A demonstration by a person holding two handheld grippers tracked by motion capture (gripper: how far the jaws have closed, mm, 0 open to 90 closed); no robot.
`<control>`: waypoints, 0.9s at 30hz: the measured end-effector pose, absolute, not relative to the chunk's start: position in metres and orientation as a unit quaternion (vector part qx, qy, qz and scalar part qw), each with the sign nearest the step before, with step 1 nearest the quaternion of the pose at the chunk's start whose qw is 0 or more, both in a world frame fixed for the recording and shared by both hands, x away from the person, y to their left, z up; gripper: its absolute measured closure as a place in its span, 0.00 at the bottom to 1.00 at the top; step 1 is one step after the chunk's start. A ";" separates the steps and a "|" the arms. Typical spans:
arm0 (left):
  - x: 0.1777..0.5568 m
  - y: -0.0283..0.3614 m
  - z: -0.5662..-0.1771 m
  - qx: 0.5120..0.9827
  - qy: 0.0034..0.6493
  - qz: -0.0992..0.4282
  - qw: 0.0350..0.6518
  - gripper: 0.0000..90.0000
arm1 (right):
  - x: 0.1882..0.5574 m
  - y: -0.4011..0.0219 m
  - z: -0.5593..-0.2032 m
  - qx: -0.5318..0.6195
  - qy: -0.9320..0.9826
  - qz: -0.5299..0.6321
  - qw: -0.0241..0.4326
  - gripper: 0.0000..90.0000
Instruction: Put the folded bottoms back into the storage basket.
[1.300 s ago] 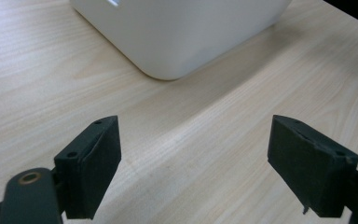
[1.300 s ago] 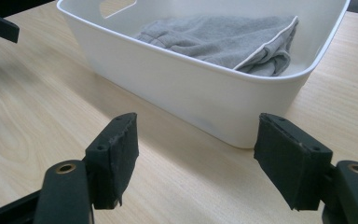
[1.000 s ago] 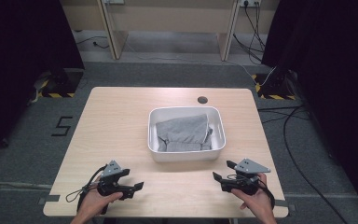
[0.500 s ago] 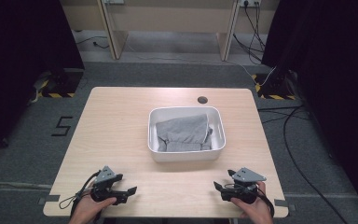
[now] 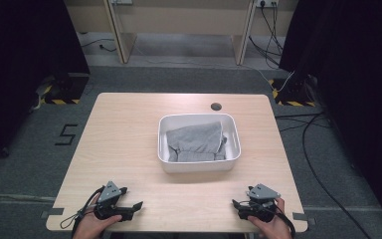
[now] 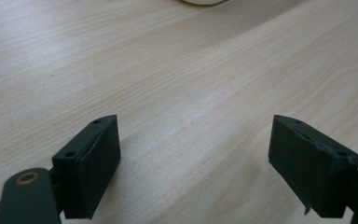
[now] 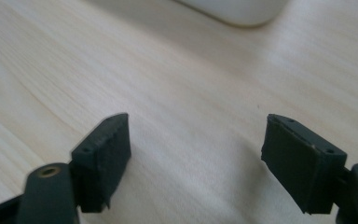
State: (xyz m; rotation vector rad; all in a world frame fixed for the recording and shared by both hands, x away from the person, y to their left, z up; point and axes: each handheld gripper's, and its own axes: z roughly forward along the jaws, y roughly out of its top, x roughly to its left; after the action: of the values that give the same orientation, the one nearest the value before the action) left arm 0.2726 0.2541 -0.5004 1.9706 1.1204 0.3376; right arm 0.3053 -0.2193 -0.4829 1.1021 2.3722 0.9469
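Observation:
A white tub [image 5: 233, 130] stands at the middle of the wooden table [image 5: 124, 134], with a folded grey cloth [image 5: 196, 139] lying inside it. My left gripper [image 5: 135, 208] rests low near the front left corner, jaws pointing right, open over bare wood. In the left gripper view the left gripper [image 6: 193, 135] has only tabletop between its jaws. My right gripper [image 5: 237, 208] sits near the front right corner, jaws pointing left. Its jaws have just been opening, and in the right gripper view the right gripper [image 7: 198, 133] holds nothing. The tub's rim [image 7: 237, 11] lies ahead of it.
A dark round cable hole [image 5: 216, 106] sits in the table behind the tub. Both hands are close to the table's front edge. Cables [image 5: 313, 149] trail on the floor to the right, and a painted "5" [image 5: 65, 134] marks the floor on the left.
Both hands have drawn back toward the table's front edge and come down lower. The right jaws stand a little wider. The tub and cloth have not moved.

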 end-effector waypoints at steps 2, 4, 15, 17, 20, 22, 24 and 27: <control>0.270 0.253 -0.501 0.788 0.437 0.142 0.410 0.17 | 0.303 -0.221 -0.486 0.404 0.831 0.347 0.162 0.24; 0.268 0.253 -0.502 0.790 0.431 0.145 0.411 0.17 | 0.302 -0.223 -0.488 0.406 0.825 0.356 0.169 0.24; 0.267 0.255 -0.503 0.782 0.437 0.141 0.421 0.17 | 0.292 -0.228 -0.494 0.405 0.811 0.381 0.183 0.24; 0.267 0.254 -0.503 0.783 0.435 0.144 0.420 0.17 | 0.292 -0.228 -0.494 0.405 0.811 0.382 0.184 0.24; 0.267 0.254 -0.503 0.784 0.434 0.145 0.418 0.17 | 0.292 -0.228 -0.494 0.405 0.810 0.382 0.183 0.24; 0.267 0.254 -0.503 0.784 0.435 0.144 0.419 0.17 | 0.292 -0.228 -0.494 0.405 0.810 0.382 0.183 0.24; 0.267 0.254 -0.503 0.784 0.435 0.144 0.419 0.17 | 0.292 -0.228 -0.494 0.405 0.810 0.382 0.183 0.24; 0.267 0.254 -0.503 0.784 0.435 0.144 0.419 0.17 | 0.292 -0.228 -0.494 0.404 0.810 0.382 0.184 0.24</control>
State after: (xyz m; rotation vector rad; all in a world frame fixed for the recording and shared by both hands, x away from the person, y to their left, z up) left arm 0.2670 0.2543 -0.5032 1.9664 1.0901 0.3621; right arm 0.2920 -0.2281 -0.4940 1.1402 2.2853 1.0780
